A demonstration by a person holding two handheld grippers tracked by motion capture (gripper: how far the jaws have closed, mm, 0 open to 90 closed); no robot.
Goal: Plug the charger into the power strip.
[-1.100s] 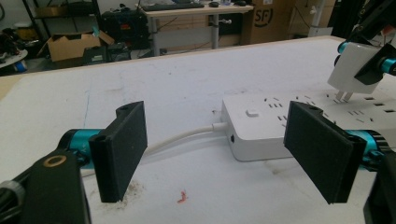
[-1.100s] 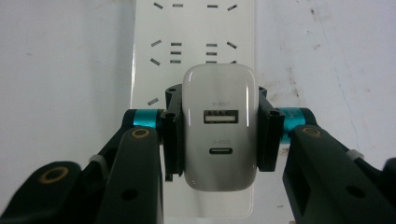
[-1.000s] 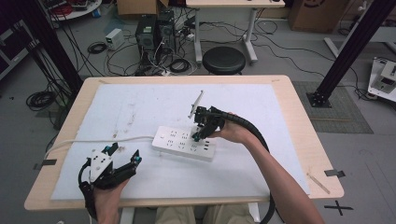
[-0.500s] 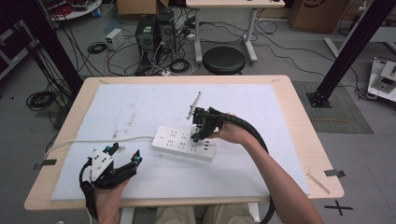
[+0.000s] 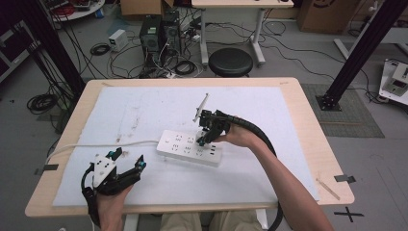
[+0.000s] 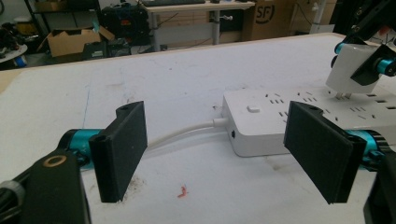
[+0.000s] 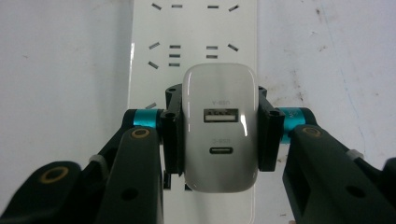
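Observation:
A white power strip [image 5: 190,147] lies flat in the middle of the white mat, its sockets facing up. My right gripper [image 5: 203,138] is shut on a white USB charger [image 7: 220,128], pads on its two sides, directly over the strip [image 7: 194,32]. In the left gripper view the charger [image 6: 348,70] stands upright with its prongs showing, their tips at the strip's top face [image 6: 280,116]. My left gripper [image 5: 127,160] rests near the table's front left, open, with nothing between its pads [image 6: 121,149].
The strip's white cable [image 5: 96,144] runs left off the table. A thin pale rod [image 5: 201,107] lies just beyond the right gripper. A small red scrap [image 6: 183,190] sits on the mat [image 5: 269,110]. A black stool [image 5: 231,62] stands past the far edge.

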